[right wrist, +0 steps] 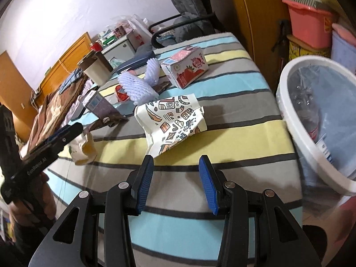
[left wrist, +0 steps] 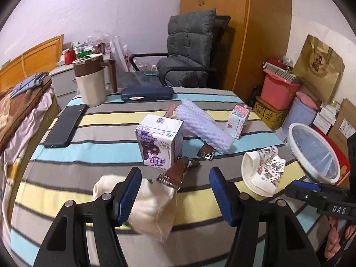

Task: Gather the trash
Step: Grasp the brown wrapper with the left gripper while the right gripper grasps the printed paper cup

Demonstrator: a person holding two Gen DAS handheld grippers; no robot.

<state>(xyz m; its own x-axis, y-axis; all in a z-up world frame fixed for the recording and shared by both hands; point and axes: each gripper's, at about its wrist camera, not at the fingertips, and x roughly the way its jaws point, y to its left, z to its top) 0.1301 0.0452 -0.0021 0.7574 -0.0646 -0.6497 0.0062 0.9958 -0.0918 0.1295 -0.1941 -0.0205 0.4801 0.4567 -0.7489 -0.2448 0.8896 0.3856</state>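
Note:
My left gripper (left wrist: 175, 189) is open over a crumpled cream wrapper (left wrist: 149, 209) on the striped table; the wrapper lies between the pads, nearer the left one. A brown wrapper (left wrist: 175, 173) and a purple milk carton (left wrist: 159, 142) sit just beyond. My right gripper (right wrist: 175, 180) is open and empty, just short of a crushed patterned paper cup (right wrist: 175, 122), which also shows in the left wrist view (left wrist: 264, 171). The white bin (right wrist: 316, 120) with a clear liner stands right of the table.
On the table (left wrist: 66, 173) lie white foam netting (left wrist: 204, 126), a strawberry milk carton (right wrist: 187, 69), a phone (left wrist: 64, 126), a blue case (left wrist: 146, 93) and a jug (left wrist: 90, 82). A grey chair (left wrist: 187, 51) stands behind. Boxes and bags are stacked at right.

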